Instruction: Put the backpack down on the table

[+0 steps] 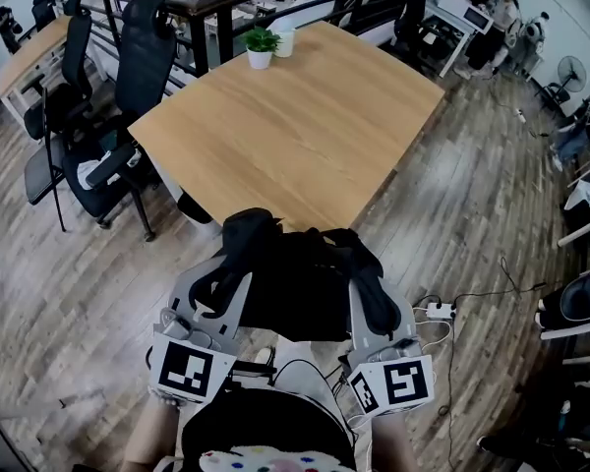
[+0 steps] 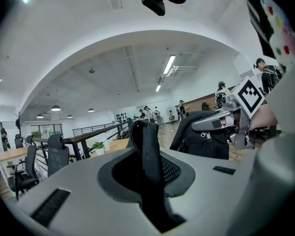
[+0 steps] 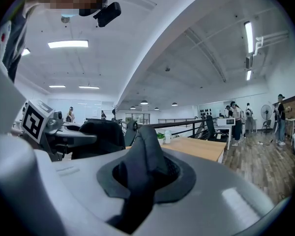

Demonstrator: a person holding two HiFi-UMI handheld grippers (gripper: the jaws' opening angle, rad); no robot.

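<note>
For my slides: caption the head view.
Black backpack held by its straps in left gripper and right gripper, before the wooden table.

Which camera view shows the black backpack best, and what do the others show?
The head view: the whole backpack hangs between the left gripper and right gripper, near the table. The left gripper view shows mostly its clamped strap and part of the backpack; the right gripper view, the other strap.
</note>
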